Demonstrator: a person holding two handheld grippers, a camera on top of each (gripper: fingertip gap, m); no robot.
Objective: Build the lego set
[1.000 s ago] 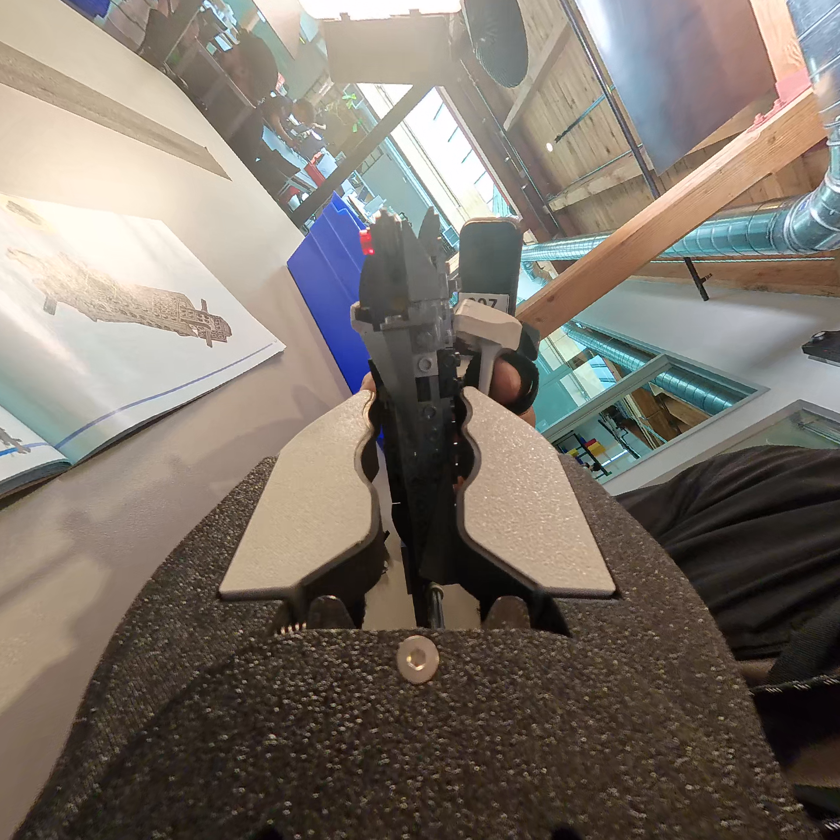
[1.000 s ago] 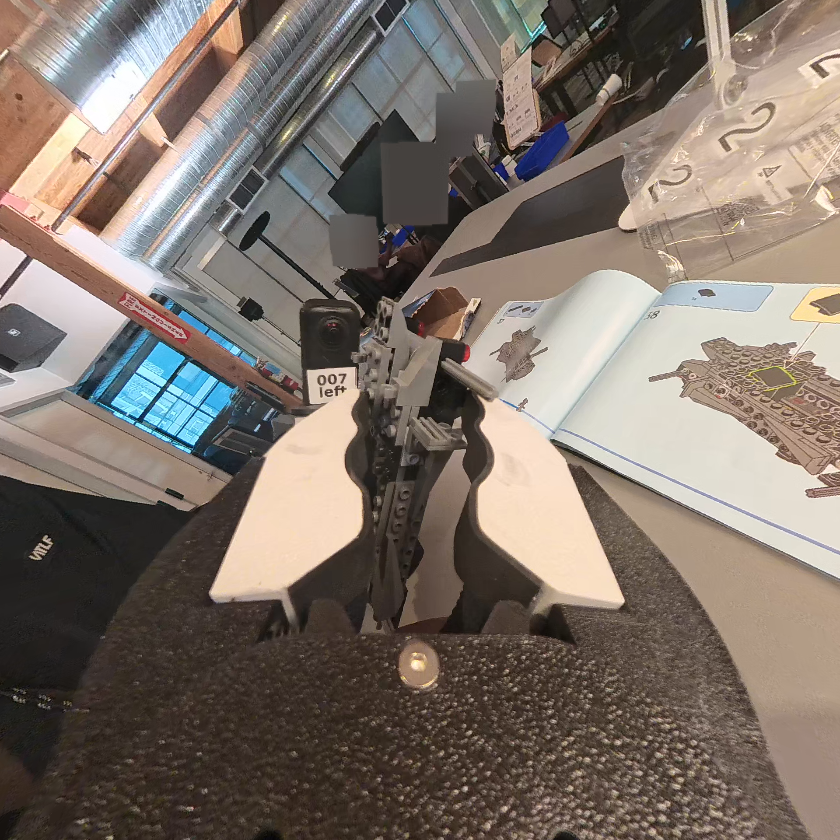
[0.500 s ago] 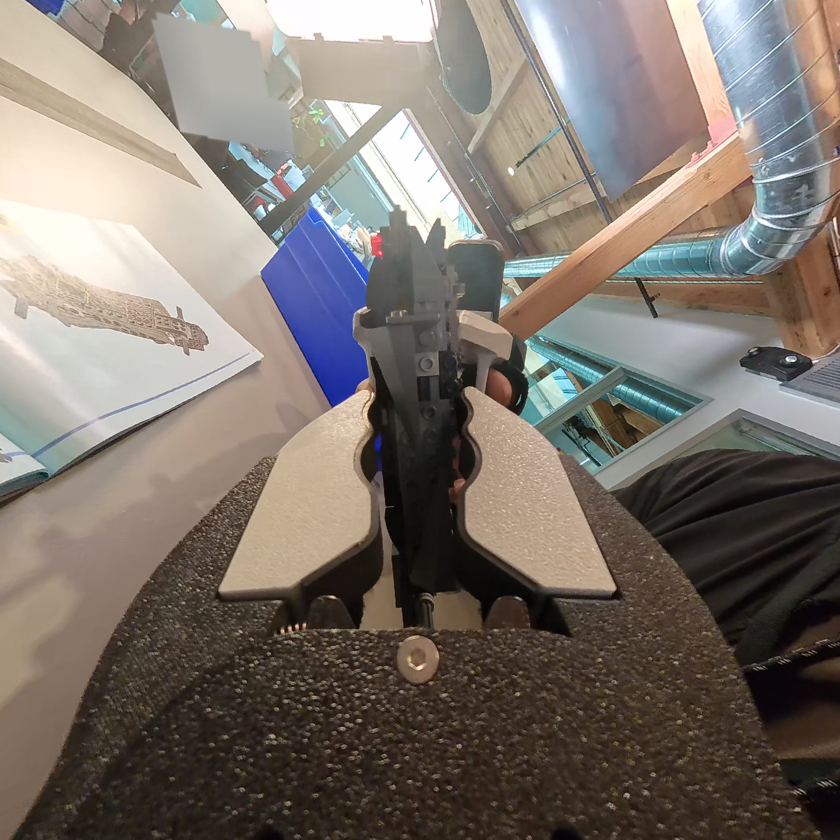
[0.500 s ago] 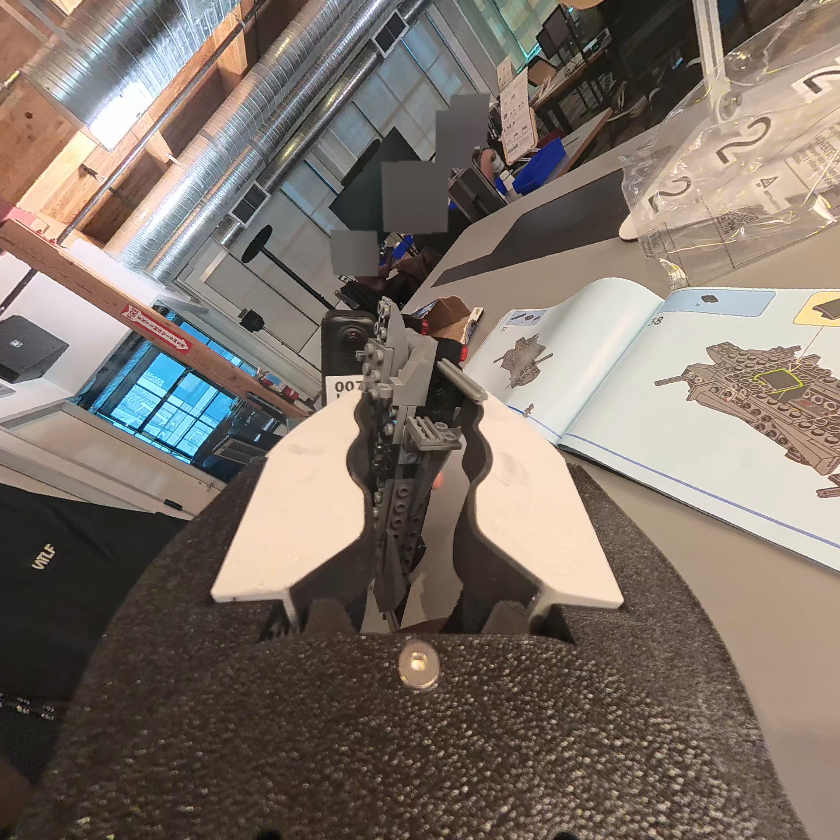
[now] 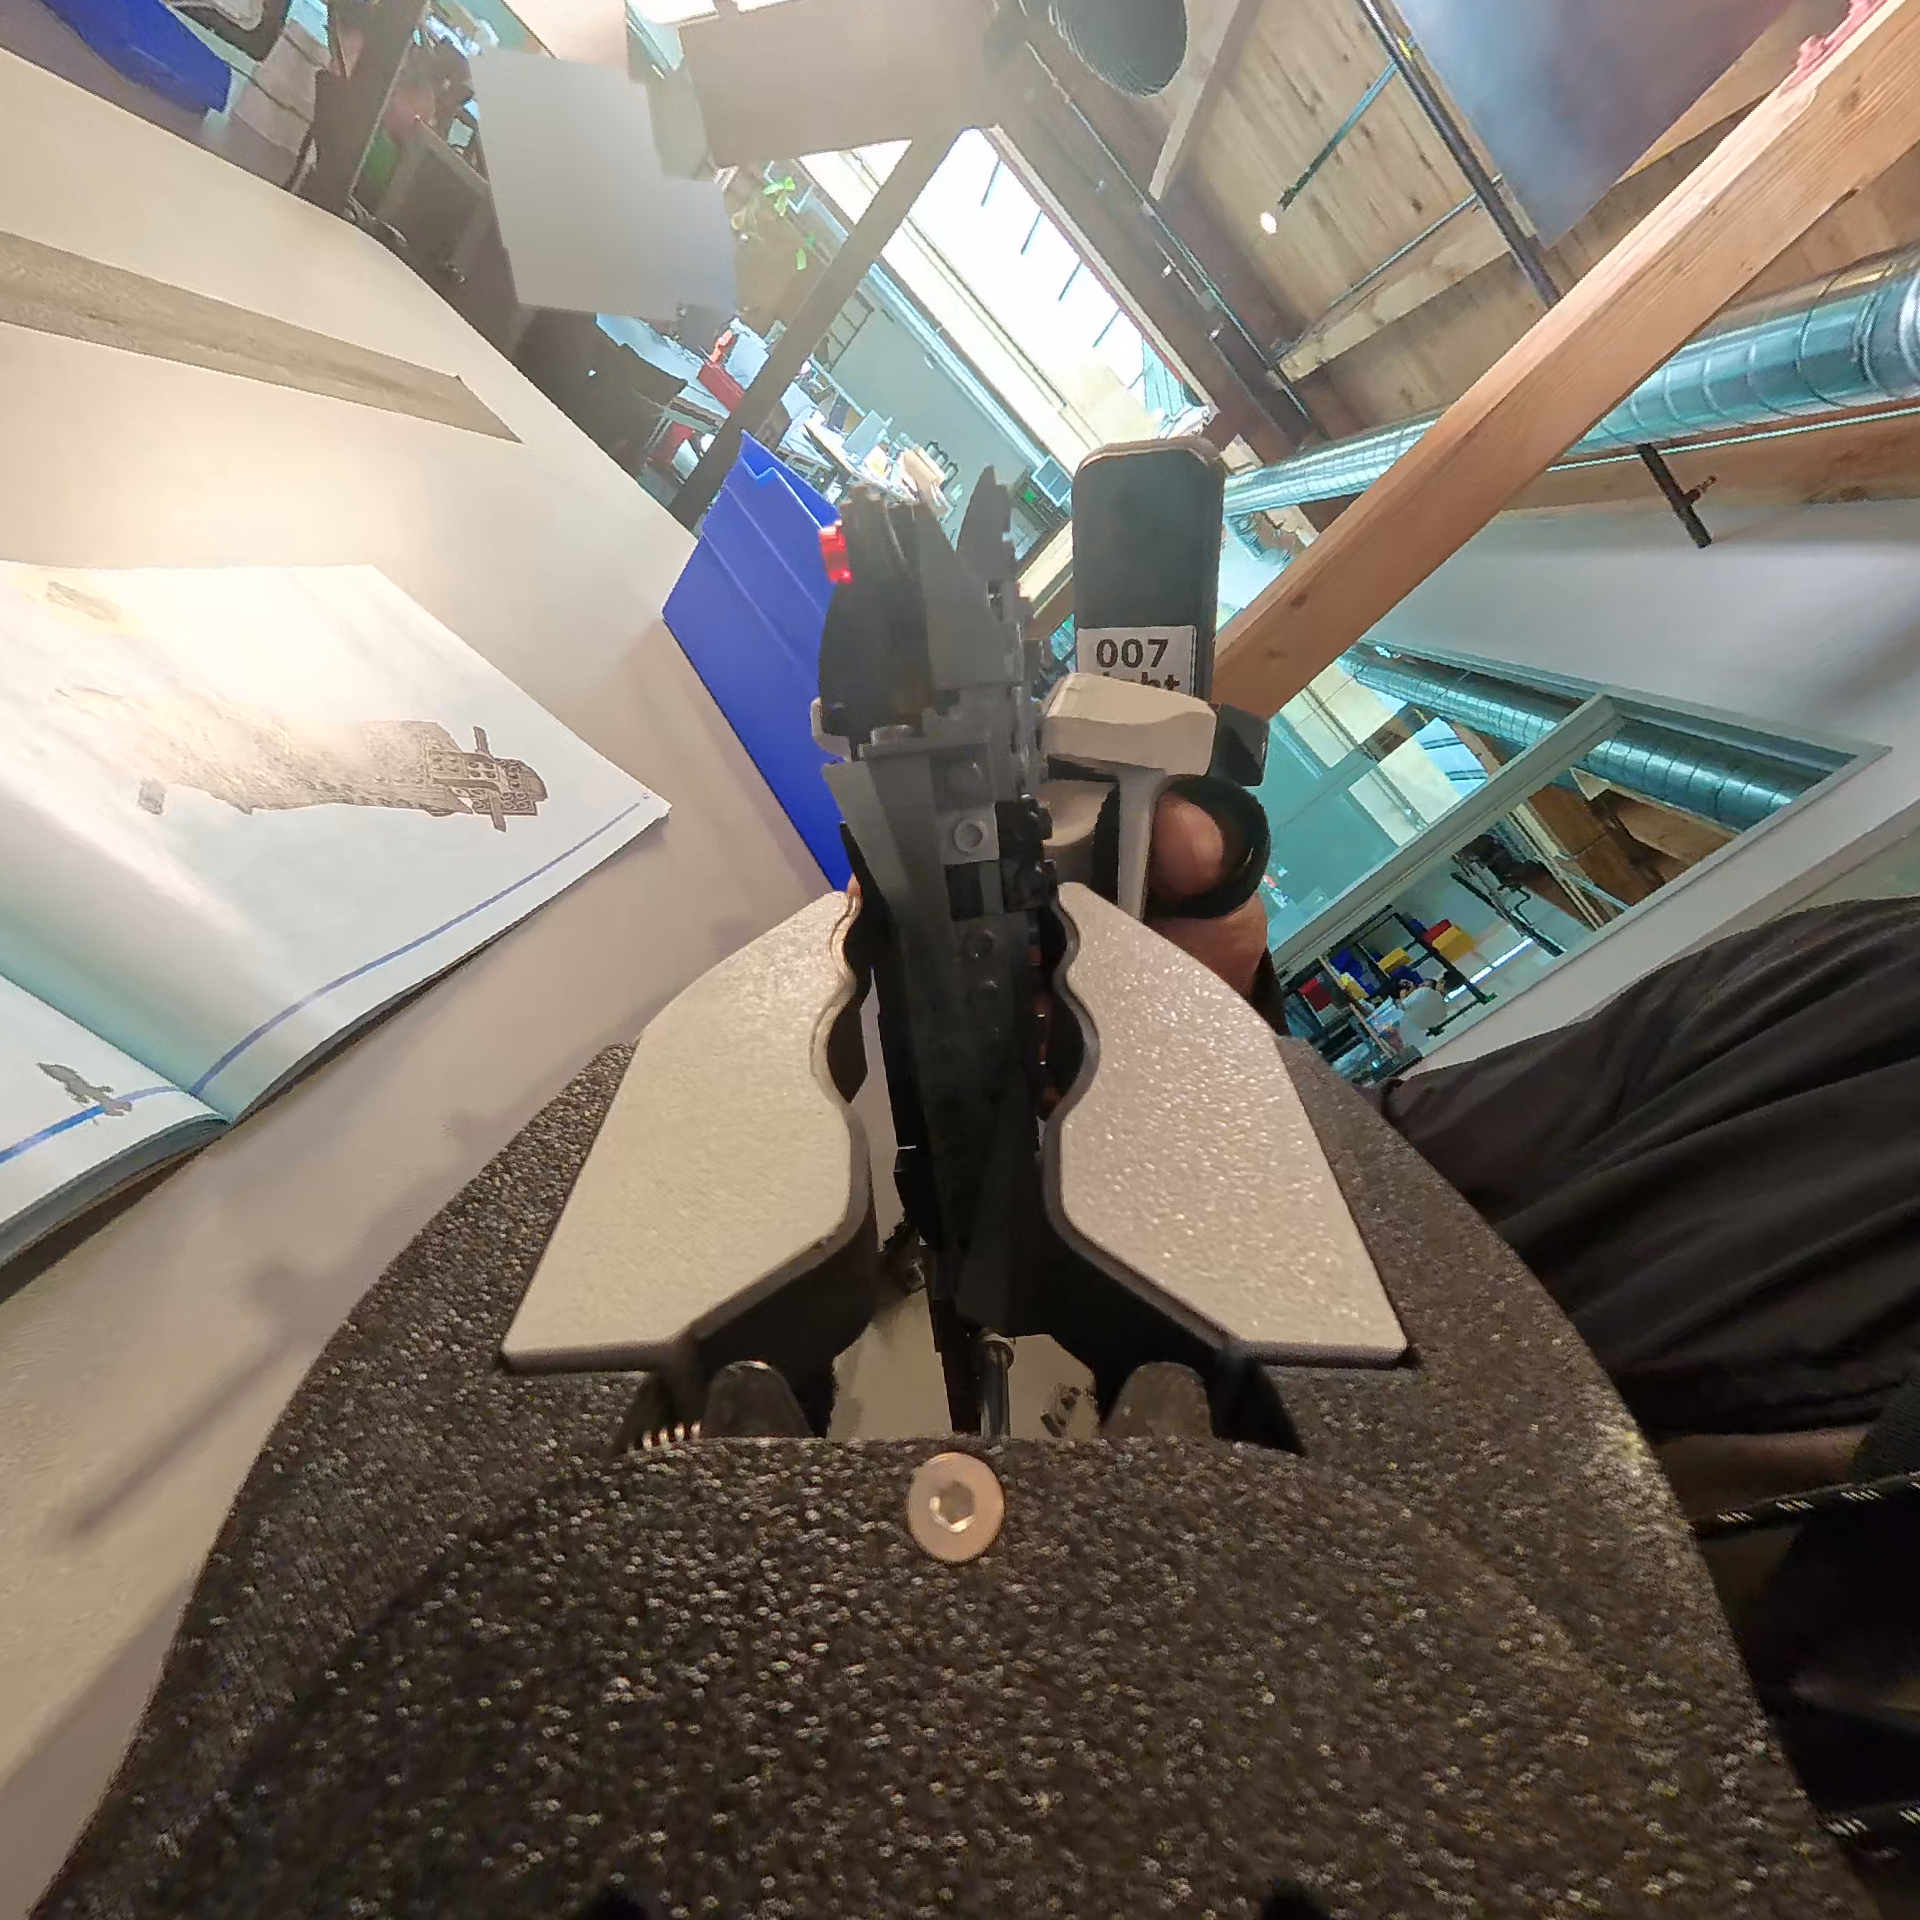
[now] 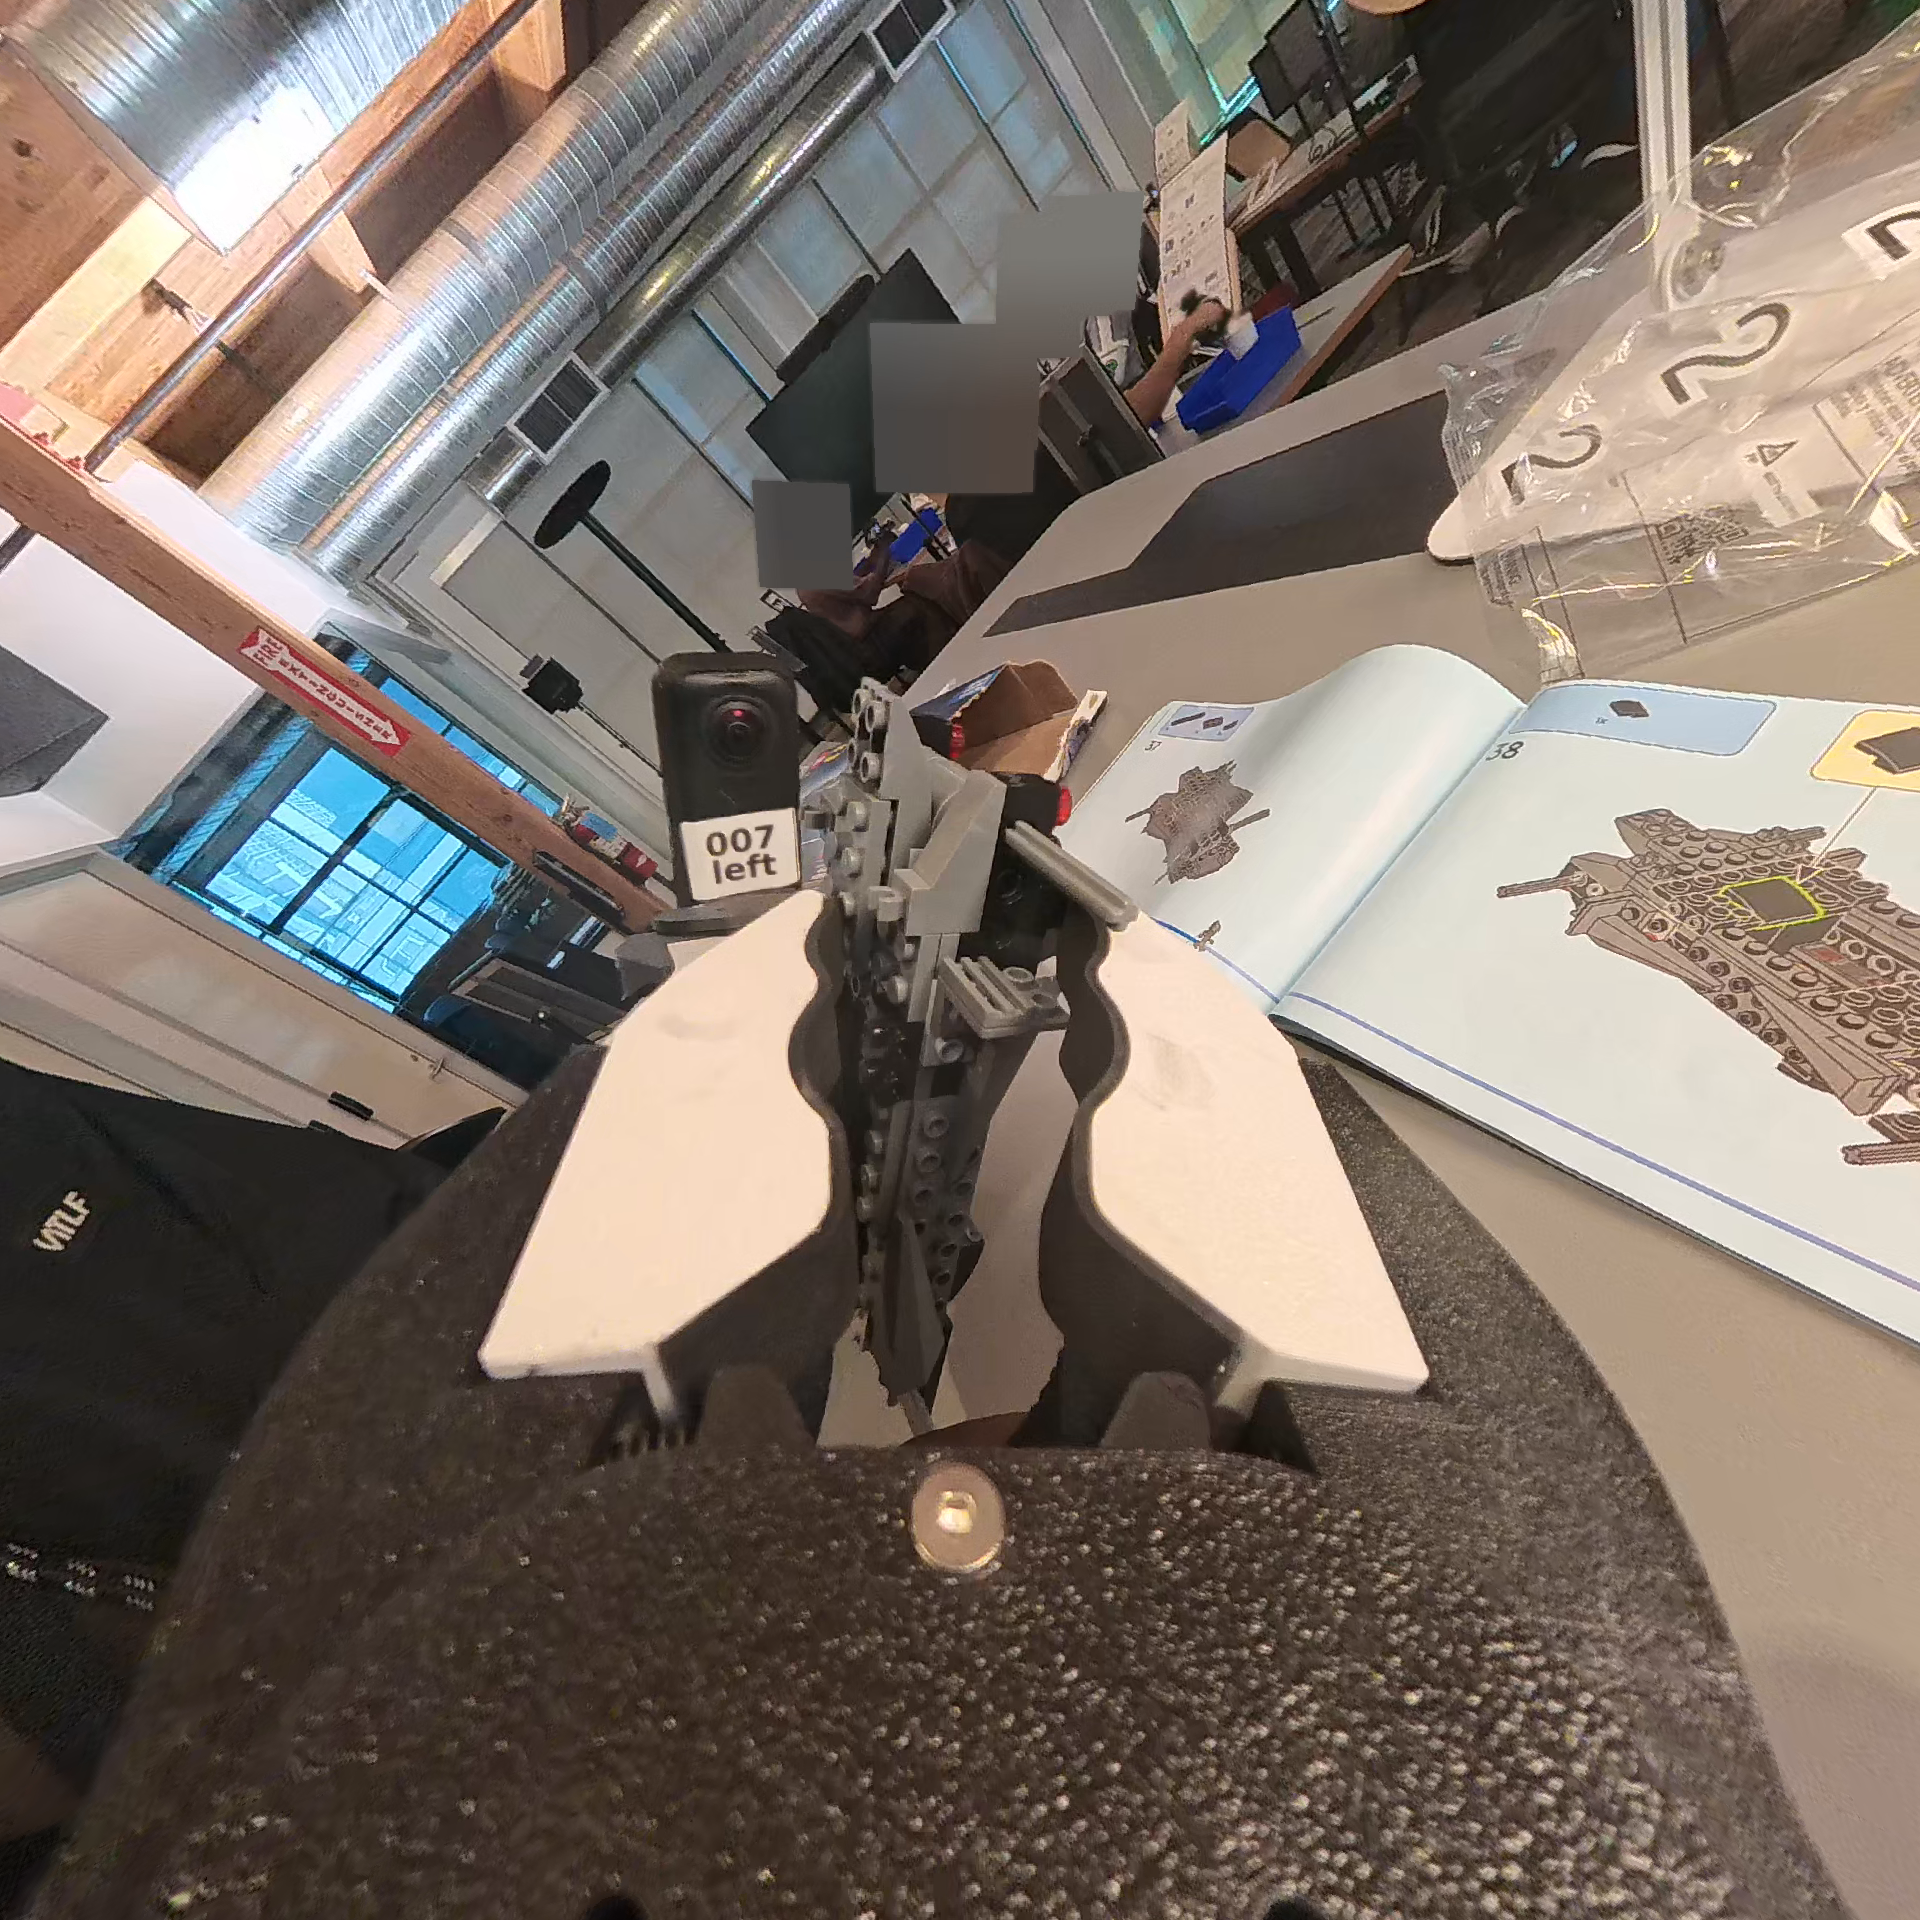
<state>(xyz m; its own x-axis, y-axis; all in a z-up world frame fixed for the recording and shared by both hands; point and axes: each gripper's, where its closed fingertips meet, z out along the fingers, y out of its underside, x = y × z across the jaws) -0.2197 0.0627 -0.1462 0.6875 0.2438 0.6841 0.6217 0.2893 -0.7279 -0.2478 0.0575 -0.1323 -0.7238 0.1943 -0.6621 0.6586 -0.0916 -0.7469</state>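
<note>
A grey and black brick model with a small red stud is held in the air above the table, between both grippers, which face each other. My left gripper is shut on one end of it, with the model running back between the pads. My right gripper is shut on the other end of the model, a grey grille piece against its right pad. The right gripper's fingers show behind the model in the left wrist view. The left gripper's camera shows in the right wrist view.
An open instruction booklet lies on the grey table; it also shows in the right wrist view. A blue bin stands beyond it. Clear numbered plastic bags and a torn cardboard box lie farther off. A person's dark clothing is close by. The tips of both grippers are at nearly the same place.
Both grippers have tilted and shifted slightly together with the model. The grasp on the model looks the same in both views.
</note>
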